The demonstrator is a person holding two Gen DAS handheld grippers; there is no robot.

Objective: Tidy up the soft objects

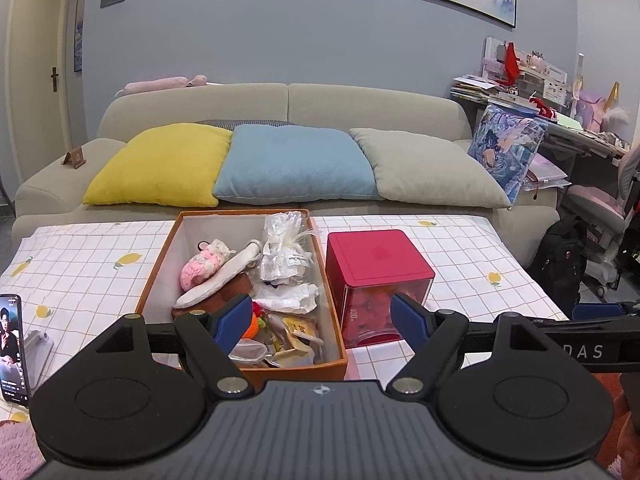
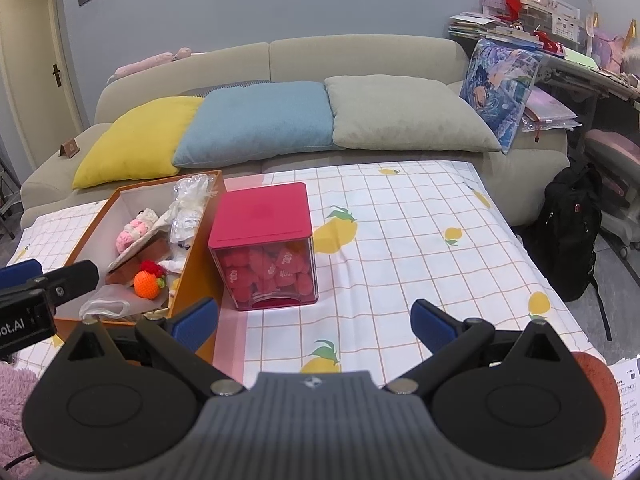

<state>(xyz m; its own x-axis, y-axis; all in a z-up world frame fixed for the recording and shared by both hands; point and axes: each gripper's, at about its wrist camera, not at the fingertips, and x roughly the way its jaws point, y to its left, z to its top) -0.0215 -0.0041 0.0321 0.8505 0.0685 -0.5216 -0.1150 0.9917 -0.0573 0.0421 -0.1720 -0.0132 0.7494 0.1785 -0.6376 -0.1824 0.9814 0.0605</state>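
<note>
A: Sofa [image 1: 280,104], beige, along the far wall, carrying a yellow cushion [image 1: 160,164], a blue cushion [image 1: 292,164] and a grey cushion [image 1: 424,168] side by side.

B: Next item down?

A: Table [image 2: 400,240], under a white checked cloth printed with lemons. On it, an orange box [image 1: 156,272], open-topped, and touching its right side a red-lidded clear cube [image 1: 376,268] filled with red pieces.

B: Contents of the box?

A: Soft items, heaped: pink crochet toy [image 1: 200,268] toward the far left, clear plastic bags [image 1: 284,244] against the right wall, orange crochet fruit [image 2: 146,284] nearer the front, plus small packets.

B: And the tongs?

A: Left gripper [image 1: 320,320], spread wide, holding nothing; it hovers at the box's near end, one blue pad over the box contents, the other in front of the cube. Right gripper [image 2: 316,324], also spread wide and empty, above bare cloth just right of the box, in front of the cube.

B: Smallest entry?

A: Phone [image 1: 14,348], screen lit, at the left table edge.
</note>
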